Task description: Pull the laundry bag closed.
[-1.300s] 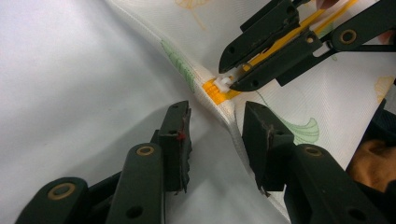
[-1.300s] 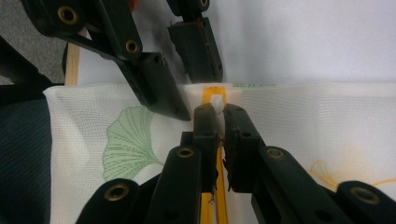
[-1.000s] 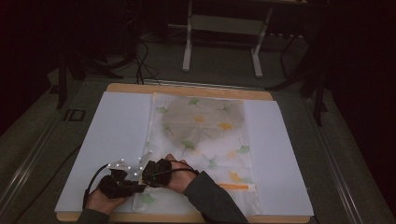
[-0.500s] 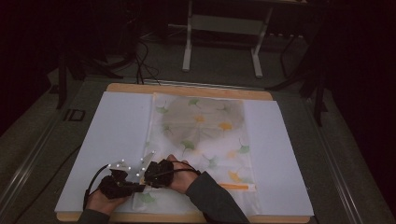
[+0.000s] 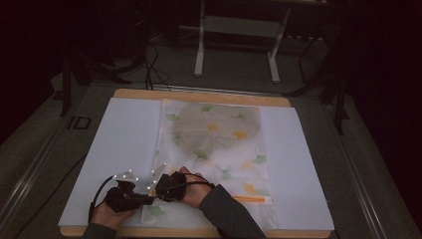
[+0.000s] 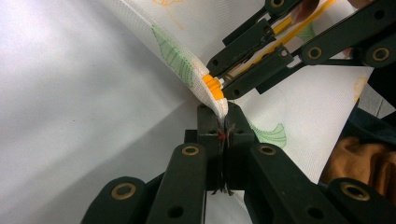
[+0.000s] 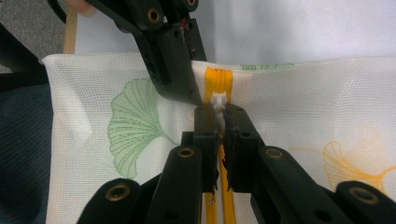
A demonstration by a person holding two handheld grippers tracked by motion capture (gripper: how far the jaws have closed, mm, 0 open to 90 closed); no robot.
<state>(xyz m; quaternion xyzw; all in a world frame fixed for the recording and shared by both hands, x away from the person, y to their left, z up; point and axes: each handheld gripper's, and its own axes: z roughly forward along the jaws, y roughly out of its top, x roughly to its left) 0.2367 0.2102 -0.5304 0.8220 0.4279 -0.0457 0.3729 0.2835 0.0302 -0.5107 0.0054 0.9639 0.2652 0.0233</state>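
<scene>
- While the white mesh laundry bag printed with green and orange ginkgo leaves lies flat down the middle of the white sheet-covered wooden table, both grippers meet at its near left corner.
- In the left gripper view the left gripper has its jaws pressed together on the corner edge of the bag fabric — the pads have just been closing, and the cloth is pinched between them, lifted off the table into a small peak.
- In the right gripper view the right gripper is pinching the small white zipper pull at the end of the orange zipper; its jaws stand nearly together around it.
- The orange zipper runs along the bag's near edge — in the high view it shows as a thin orange line to the right of the hands.
- From above, the left hand and the right hand sit just beside each other, the two grippers' tips almost touching over the bag corner.
- A round grey shape shows through the mesh in the far half of the bag.
</scene>
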